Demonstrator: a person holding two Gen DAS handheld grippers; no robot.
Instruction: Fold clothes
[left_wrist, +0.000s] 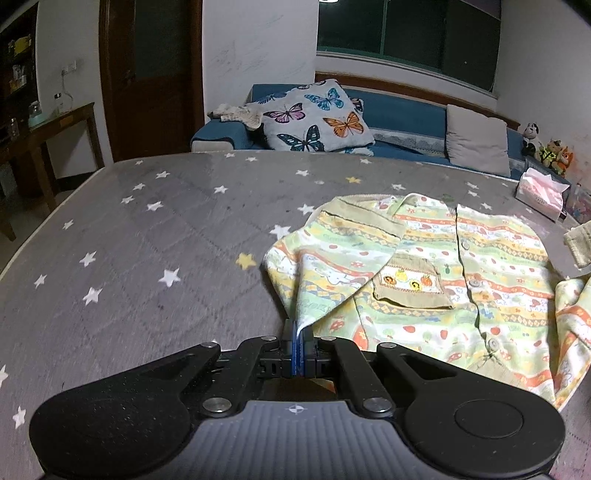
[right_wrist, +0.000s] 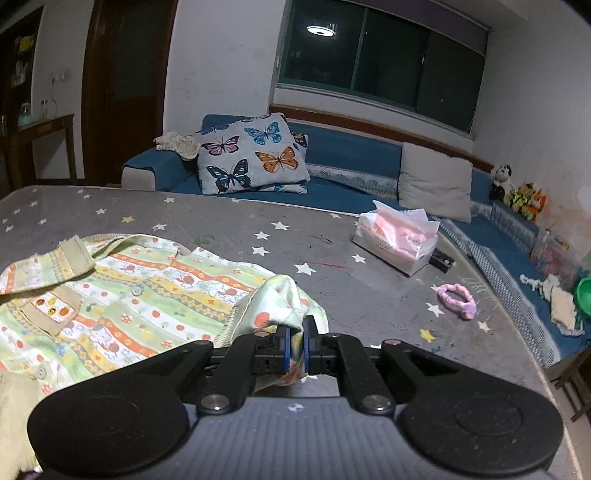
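Your left gripper (left_wrist: 298, 338) and right gripper (right_wrist: 295, 345) each clamp a shirt (left_wrist: 424, 280) edge; side folds begun, final folds remain.

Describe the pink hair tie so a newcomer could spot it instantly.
Start from the grey star-print table cover in the right wrist view and find the pink tissue pack near its far edge. Nearer the camera and to the right of it lies the hair tie, alone on bare cover. It is the only small fuzzy pink ring there.
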